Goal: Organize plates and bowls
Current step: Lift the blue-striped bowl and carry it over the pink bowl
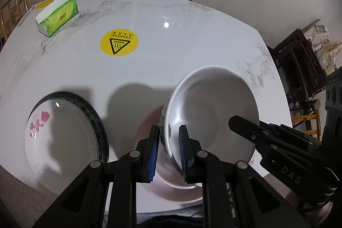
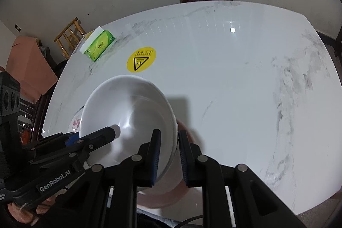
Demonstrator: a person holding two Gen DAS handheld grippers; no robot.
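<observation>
White bowl [image 1: 213, 112] is clamped at opposite rims by left gripper [image 1: 168, 151] and right gripper [image 2: 168, 155], held tilted above a pinkish plate [image 1: 171, 193], likely for stacking.

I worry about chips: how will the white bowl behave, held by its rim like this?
The white bowl looks glazed and glossy, so probably slippery against the pads. It seems rigid ceramic, likely chipping if dropped. The left hand-held gripper and right hand-held gripper pinch only opposite rim edges, so it may tilt.
</observation>
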